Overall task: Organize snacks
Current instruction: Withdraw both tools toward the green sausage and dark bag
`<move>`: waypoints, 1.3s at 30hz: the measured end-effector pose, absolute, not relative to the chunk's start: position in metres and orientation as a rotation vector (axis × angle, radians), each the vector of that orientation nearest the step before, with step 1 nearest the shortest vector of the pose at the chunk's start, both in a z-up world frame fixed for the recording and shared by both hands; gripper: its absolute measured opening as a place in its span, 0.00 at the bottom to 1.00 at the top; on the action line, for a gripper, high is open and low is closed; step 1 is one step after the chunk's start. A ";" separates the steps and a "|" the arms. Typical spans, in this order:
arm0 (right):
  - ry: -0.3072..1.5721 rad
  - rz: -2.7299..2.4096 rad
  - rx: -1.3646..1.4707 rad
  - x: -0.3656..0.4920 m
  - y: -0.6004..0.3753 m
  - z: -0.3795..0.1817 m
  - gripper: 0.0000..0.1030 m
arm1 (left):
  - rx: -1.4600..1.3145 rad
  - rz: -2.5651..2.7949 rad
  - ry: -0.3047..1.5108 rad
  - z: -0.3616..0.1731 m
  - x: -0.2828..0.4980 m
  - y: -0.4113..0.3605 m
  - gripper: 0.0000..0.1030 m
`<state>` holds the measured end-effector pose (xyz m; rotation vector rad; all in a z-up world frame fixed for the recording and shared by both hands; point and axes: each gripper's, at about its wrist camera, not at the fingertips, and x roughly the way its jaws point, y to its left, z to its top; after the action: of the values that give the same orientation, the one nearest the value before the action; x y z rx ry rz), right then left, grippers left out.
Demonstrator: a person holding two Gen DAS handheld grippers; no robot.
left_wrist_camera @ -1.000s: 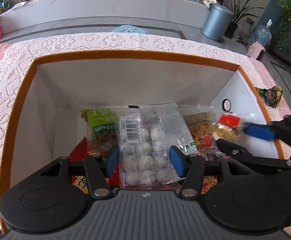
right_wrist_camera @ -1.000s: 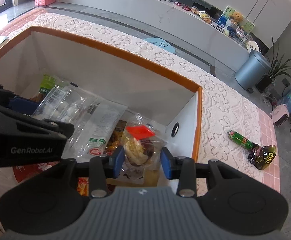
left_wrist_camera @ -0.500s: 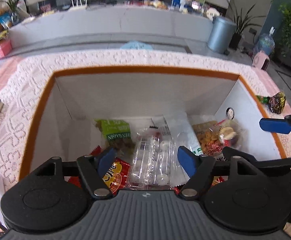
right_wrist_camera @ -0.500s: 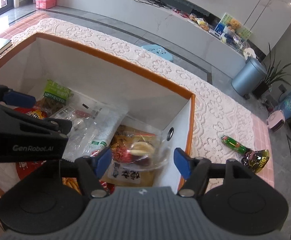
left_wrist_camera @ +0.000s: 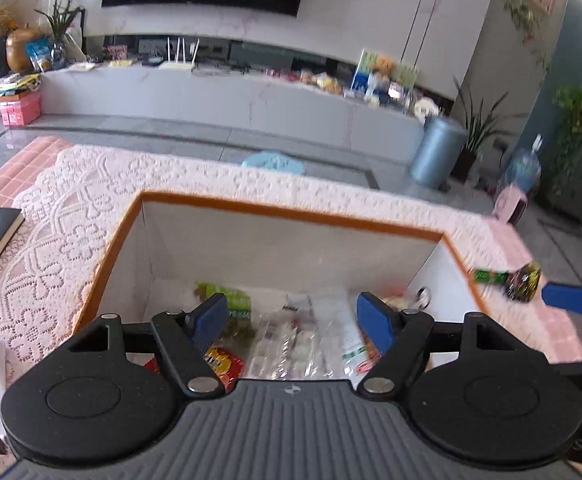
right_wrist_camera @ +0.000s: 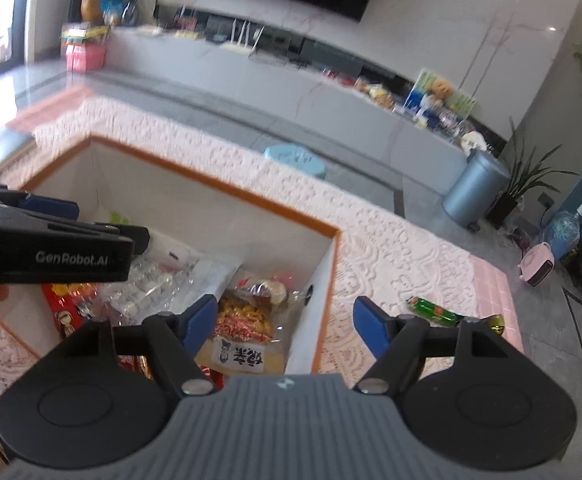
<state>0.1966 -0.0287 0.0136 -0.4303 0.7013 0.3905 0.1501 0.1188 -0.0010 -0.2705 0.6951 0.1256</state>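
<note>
Blue pads spread wide on both tools now: a second ago the left gripper [left_wrist_camera: 291, 322] was down over the clear pack of white sweets [left_wrist_camera: 287, 346] and the right gripper [right_wrist_camera: 285, 326] was pinching a small clear bag with a red tag, and now both have let go and lifted up out of the box [left_wrist_camera: 291, 216], jaws open with nothing between them. That puts two more snacks in the box, so this round of stowing looks done. The red-tag bag [right_wrist_camera: 271, 290] now lies in the box's right corner on top of the orange crisp pack [right_wrist_camera: 243, 320], touching the white wall. The sweets pack lies flat in the middle, between the green packet [left_wrist_camera: 227, 300] at the back left and a long white-and-clear wrapper [left_wrist_camera: 343, 336]; a red bag [left_wrist_camera: 223, 364] peeks out beneath at the near edge. Everything inside is loosely overlapped, not lined up. One snack is out on the lace cloth [right_wrist_camera: 391, 248], right of the box and well apart from it: a green stick [right_wrist_camera: 433, 312] with a dark foil pack [left_wrist_camera: 525, 280] at its end. The right tool hangs over the box's right wall, close by, so my guess is that one goes in next.
</note>
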 end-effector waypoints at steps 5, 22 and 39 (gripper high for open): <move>0.611 0.370 -0.339 0.176 -0.056 0.027 0.71 | -0.298 0.142 0.599 0.012 0.137 0.103 0.84; 0.443 0.234 -0.171 0.143 -0.163 0.030 0.71 | -0.059 0.029 0.563 0.022 0.132 -0.002 0.82; 0.565 0.100 0.008 0.196 -0.254 -0.017 0.76 | 0.114 -0.097 0.675 0.003 0.197 -0.086 0.71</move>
<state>0.1957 -0.2538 -0.0169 0.0081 0.5651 0.1004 0.1967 -0.0856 0.0032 0.1143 0.6749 -0.0970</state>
